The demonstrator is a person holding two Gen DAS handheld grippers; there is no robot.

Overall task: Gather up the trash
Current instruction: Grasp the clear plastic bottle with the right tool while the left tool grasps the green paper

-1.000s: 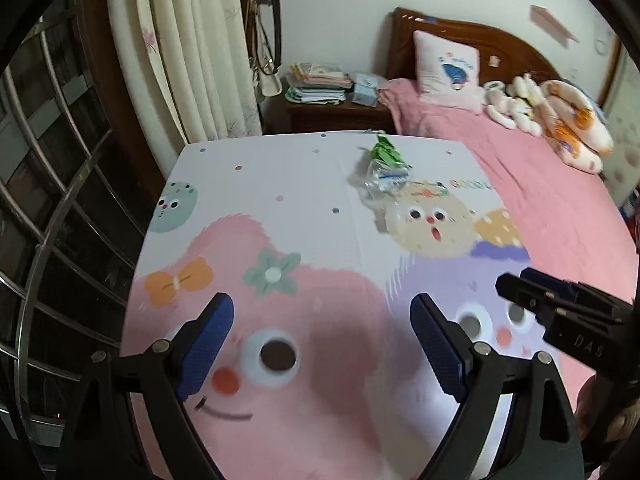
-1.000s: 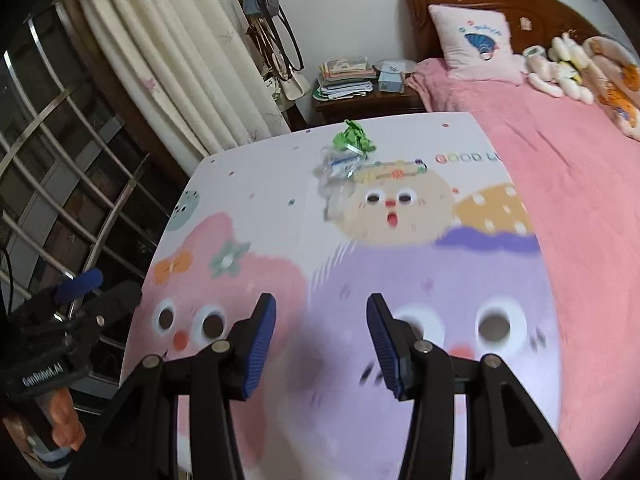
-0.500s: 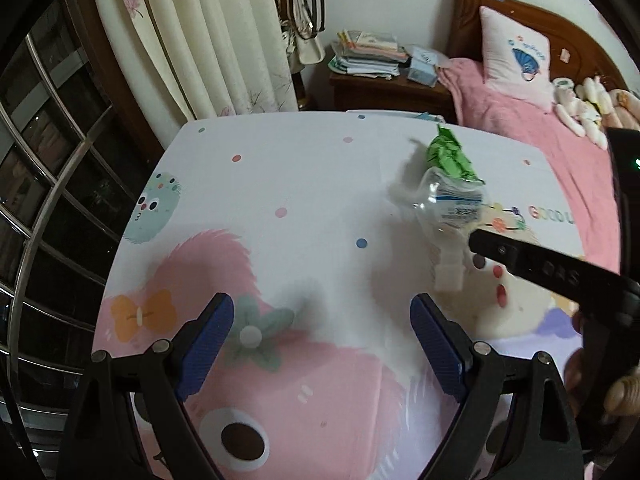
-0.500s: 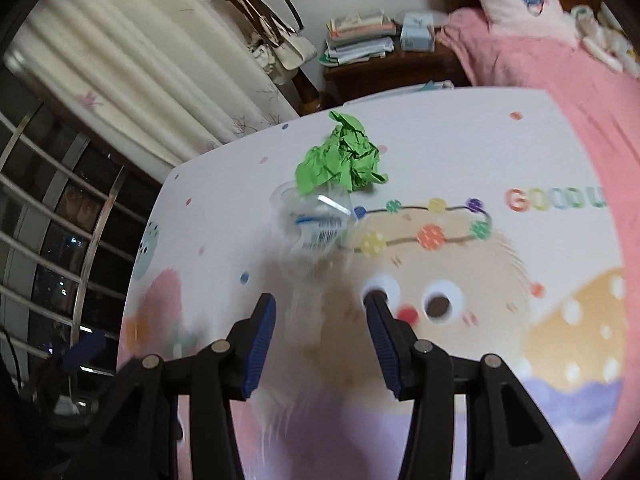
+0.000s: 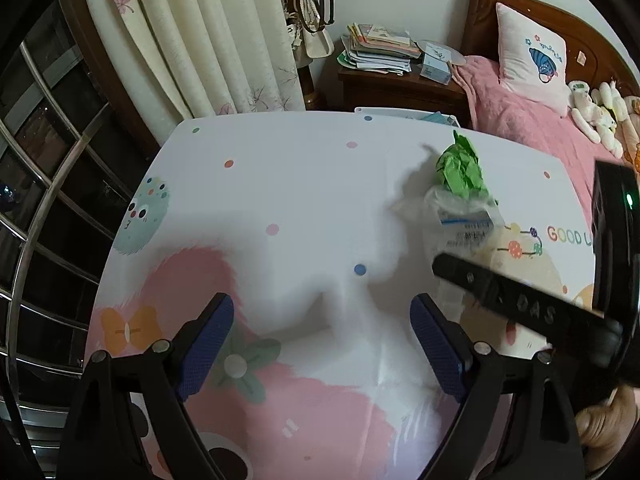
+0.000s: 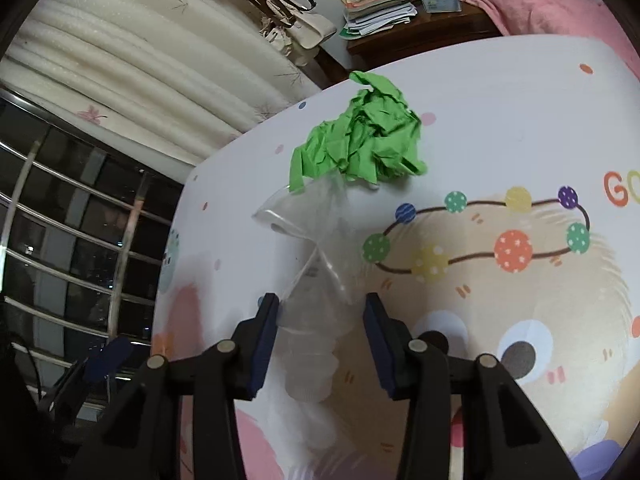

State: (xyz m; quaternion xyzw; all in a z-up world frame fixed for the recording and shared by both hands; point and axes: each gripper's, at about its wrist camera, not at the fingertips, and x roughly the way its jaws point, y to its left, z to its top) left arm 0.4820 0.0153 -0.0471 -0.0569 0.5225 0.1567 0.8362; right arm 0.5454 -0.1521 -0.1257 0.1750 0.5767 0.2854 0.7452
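The surface, covered by a cartoon-printed cloth, carries two pieces of trash toward its far edge: a crushed clear plastic bottle and, touching it at its 12 o'clock end, a crumpled green paper ball. In the right wrist view the bottle's neck and cap end lies between the fingers of the right gripper, which are closing at a middling width; the left pad appears at the plastic, the right pad still apart from it. For a sound grip, the firmer neck should be pinched rather than the flattened body, which is likely to buckle or slip, and the green ball should be left undisturbed when the bottle is lifted. The left gripper hovers with fingers spread wide and empty, the trash at its 1 o'clock.

Writing that can be read: "GOOD L…" on the cloth, cut off, "DAS" on the black gripper arm. The bottle's label print is too blurred to read.
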